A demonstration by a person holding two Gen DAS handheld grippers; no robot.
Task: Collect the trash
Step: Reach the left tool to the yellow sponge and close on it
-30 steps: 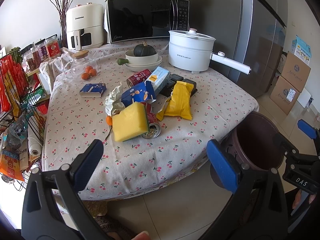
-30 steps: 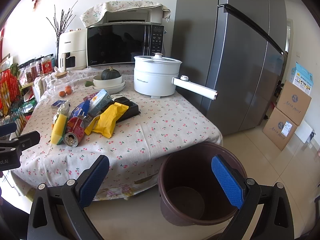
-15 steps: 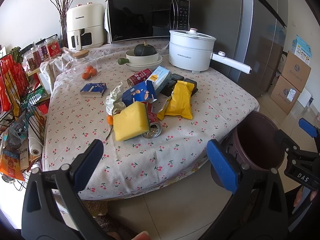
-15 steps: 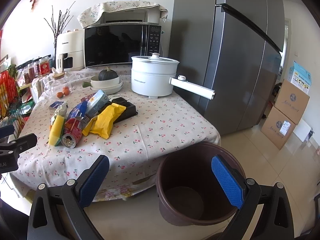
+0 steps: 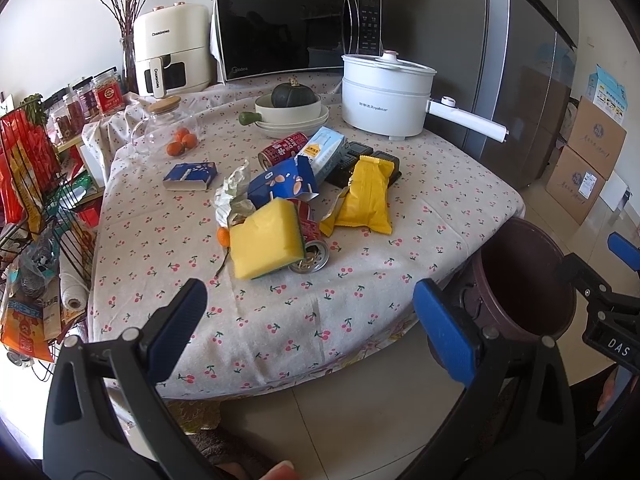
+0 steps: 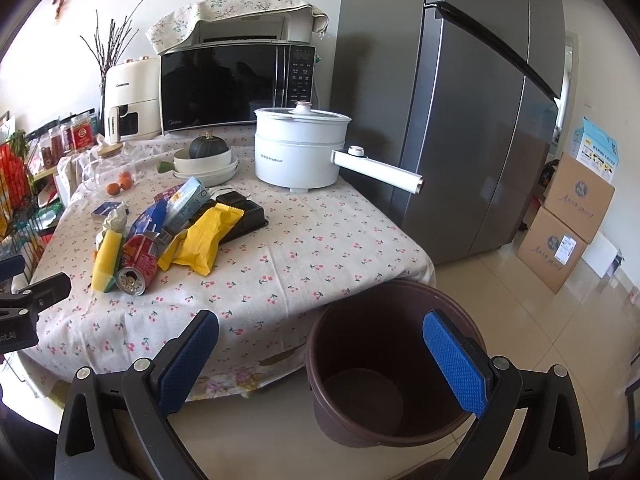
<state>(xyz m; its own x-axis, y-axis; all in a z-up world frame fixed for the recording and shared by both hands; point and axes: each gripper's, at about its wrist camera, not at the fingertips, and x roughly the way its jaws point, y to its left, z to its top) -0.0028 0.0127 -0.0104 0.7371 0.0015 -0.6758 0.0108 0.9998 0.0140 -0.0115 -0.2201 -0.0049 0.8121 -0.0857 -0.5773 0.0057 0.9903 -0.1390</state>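
Observation:
A pile of trash lies mid-table: a yellow sponge (image 5: 266, 240), a red can (image 5: 311, 240) on its side, a yellow wrapper (image 5: 368, 200), a blue carton (image 5: 282, 184), crumpled paper (image 5: 232, 196) and a second red can (image 5: 282, 150). A brown bin (image 6: 384, 360) stands empty on the floor at the table's front right corner; it also shows in the left wrist view (image 5: 524, 280). My left gripper (image 5: 312, 328) is open and empty, short of the table's front edge. My right gripper (image 6: 320, 360) is open and empty above the bin's near side.
A white pot (image 5: 384, 100) with a long handle, bowls with a squash (image 5: 290, 110), a microwave (image 5: 296, 36), an air fryer (image 5: 172, 52) and a glass jar (image 5: 166, 124) stand at the back. A wire rack (image 5: 32, 216) stands left, a fridge (image 6: 460, 100) and boxes (image 6: 568, 220) right.
Both views have shifted only slightly; the right wrist view has drifted a little to the right. Both grippers remain open, and nothing on the table has moved.

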